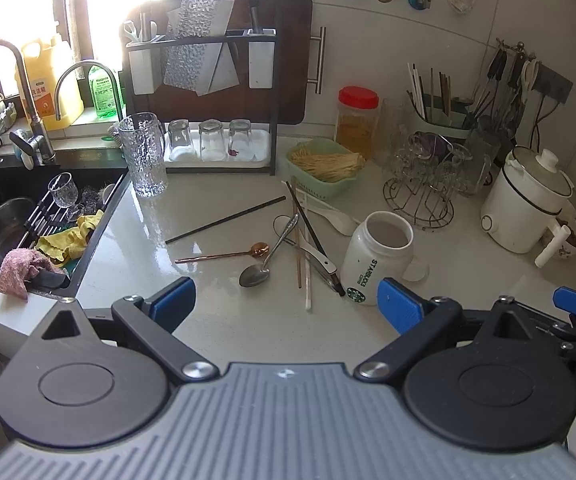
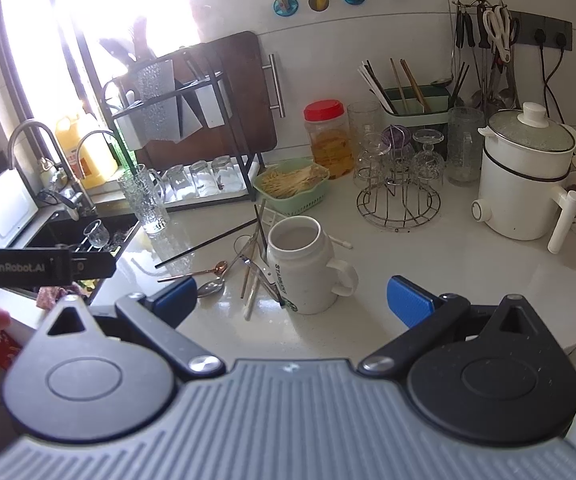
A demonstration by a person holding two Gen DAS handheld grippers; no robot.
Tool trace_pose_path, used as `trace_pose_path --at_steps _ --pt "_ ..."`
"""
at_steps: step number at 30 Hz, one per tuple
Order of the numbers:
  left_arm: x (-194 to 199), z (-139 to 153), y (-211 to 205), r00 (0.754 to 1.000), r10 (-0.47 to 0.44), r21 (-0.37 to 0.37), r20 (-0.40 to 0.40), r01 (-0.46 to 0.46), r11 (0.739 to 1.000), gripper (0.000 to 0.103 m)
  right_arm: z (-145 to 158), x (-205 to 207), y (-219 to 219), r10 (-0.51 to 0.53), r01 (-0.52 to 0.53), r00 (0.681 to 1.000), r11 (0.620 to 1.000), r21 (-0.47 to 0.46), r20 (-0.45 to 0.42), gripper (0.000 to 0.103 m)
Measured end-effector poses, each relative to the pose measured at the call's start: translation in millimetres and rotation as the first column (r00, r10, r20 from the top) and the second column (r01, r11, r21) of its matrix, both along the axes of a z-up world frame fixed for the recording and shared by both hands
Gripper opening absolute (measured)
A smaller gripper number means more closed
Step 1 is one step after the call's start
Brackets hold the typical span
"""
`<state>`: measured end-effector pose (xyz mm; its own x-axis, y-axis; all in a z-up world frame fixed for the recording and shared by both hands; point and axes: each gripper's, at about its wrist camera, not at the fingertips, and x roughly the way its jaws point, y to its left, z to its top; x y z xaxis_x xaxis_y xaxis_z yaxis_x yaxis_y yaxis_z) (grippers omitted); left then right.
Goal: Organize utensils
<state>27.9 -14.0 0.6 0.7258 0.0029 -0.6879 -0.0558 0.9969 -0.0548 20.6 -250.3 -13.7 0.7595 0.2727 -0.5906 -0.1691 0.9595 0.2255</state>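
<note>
Left gripper (image 1: 286,300): jaws spread wide, nothing between them, held above the near part of the desk (image 1: 216,320). Right gripper (image 2: 291,300): jaws likewise spread wide and empty, aimed at the white mug (image 2: 301,264).

Loose utensils scattered on the desk just left of the white mug (image 1: 379,258), which stands upright with its mouth open and its handle to the right. Steel spoon (image 1: 268,258) lying bowl toward the near edge. Copper spoon (image 1: 224,255) lying crosswise, bowl touching the steel spoon's handle. Black chopstick (image 1: 226,220) lying alone, diagonal, farther back. Crossed bundle beside the mug: wooden chopstick (image 1: 298,256), white chopstick (image 1: 307,272), dark chopstick (image 1: 311,236), white ladle-type spoon (image 1: 337,222) behind them.

Green basket (image 1: 319,168) behind the pile. Green utensil holder (image 2: 415,106) at the back wall, chopsticks upright in it. Wire glass rack (image 2: 399,200) and white electric pot (image 2: 523,184) to the right. Sink (image 1: 28,216) to the left, holding a steel bowl and cloths.
</note>
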Motion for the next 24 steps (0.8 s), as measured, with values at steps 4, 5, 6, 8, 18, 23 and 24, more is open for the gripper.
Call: trace_pose_path --at_steps 4,5,6,8,18,23,24 --pt "-1.4 -0.1 1.3 1.000 -0.003 0.008 -0.005 0.003 1.000 0.099 -1.9 0.5 1.4 -0.001 0.001 1.000 1.000 0.007 -0.011 0.103" --pt "-0.6 0.5 1.2 1.000 -0.003 0.009 -0.008 0.003 1.000 0.099 -1.8 0.7 1.8 0.001 -0.001 1.000 1.000 0.008 -0.012 0.103" --pt "-0.7 0.3 1.1 1.000 -0.003 0.010 -0.009 0.003 1.000 0.099 -1.9 0.6 2.3 0.004 -0.004 1.000 1.000 0.009 -0.011 0.103" --pt "-0.9 0.4 0.8 1.000 -0.003 0.013 -0.012 0.004 1.000 0.099 -1.6 0.6 3.6 0.010 -0.010 1.000 1.000 0.008 -0.011 0.103" --pt "-1.6 3.8 -2.5 1.000 -0.011 0.017 -0.020 0.012 1.000 0.099 -1.8 0.3 2.5 0.032 -0.032 0.999 0.999 0.010 -0.013 0.103" --pt "-2.6 7.8 -6.2 1.000 -0.020 0.039 -0.023 0.021 0.999 0.099 0.5 1.6 1.0 0.037 -0.037 0.999 0.999 -0.006 -0.009 0.103" --pt "-2.9 8.2 -6.2 1.000 -0.021 0.035 -0.023 0.022 0.999 0.099 1.0 1.9 0.5 0.040 -0.040 0.999 0.999 -0.002 -0.010 0.103"
